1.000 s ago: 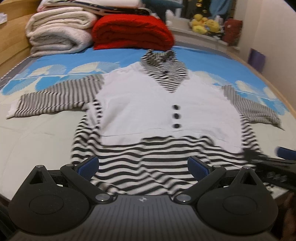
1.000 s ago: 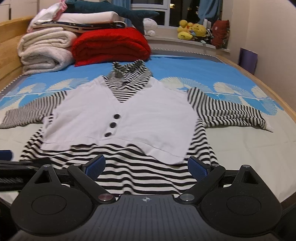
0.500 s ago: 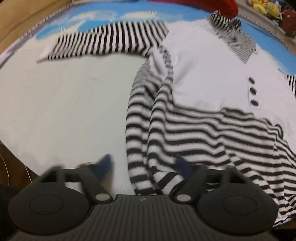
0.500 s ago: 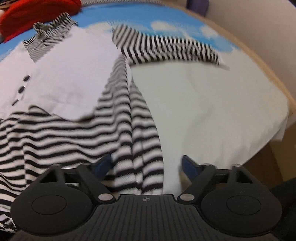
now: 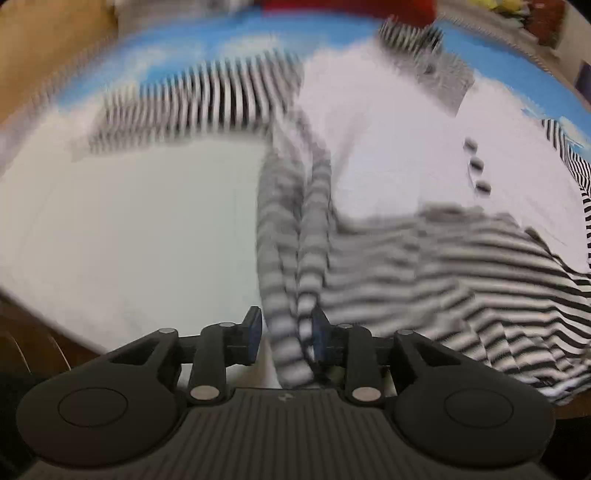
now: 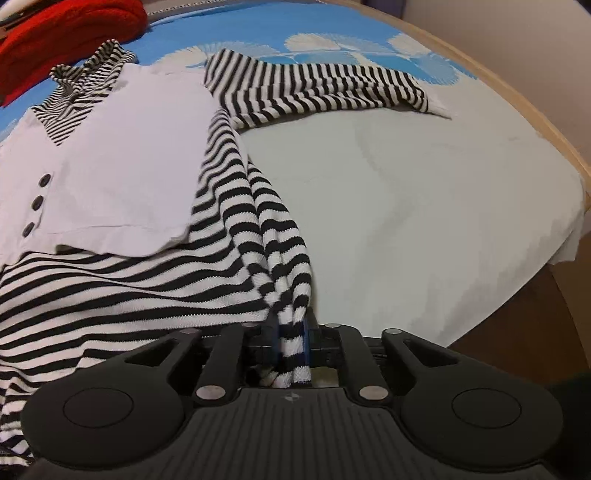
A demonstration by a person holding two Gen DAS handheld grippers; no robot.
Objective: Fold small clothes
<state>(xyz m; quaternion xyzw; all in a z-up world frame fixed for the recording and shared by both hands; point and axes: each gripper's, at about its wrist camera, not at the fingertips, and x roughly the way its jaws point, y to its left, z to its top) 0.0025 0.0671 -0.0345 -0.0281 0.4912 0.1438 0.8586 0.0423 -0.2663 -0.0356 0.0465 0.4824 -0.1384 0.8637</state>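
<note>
A small black-and-white striped top with a white vest front [image 5: 388, 177] lies spread flat on the bed, sleeves out to both sides. In the left wrist view, which is blurred, my left gripper [image 5: 286, 332] is at the hem's left corner. Its jaws are closing with a bunched fold of striped cloth [image 5: 291, 280] between them, and a thin gap shows at the left pad. In the right wrist view my right gripper [image 6: 290, 332] is at the hem's right corner of the top [image 6: 110, 147]. Its jaws are closing too, and the blue pads pinch a gathered strip of striped cloth [image 6: 288, 280].
The pale sheet [image 6: 406, 203] runs to the bed's wooden rim [image 6: 517, 110] on the right and drops off at the near edge. A red folded blanket [image 6: 74, 22] lies beyond the collar. The left of the top is bare sheet [image 5: 129, 221].
Both grippers came down from above the hem's middle to its two corners. Their jaws went from wide open to nearly closed around bunched striped cloth.
</note>
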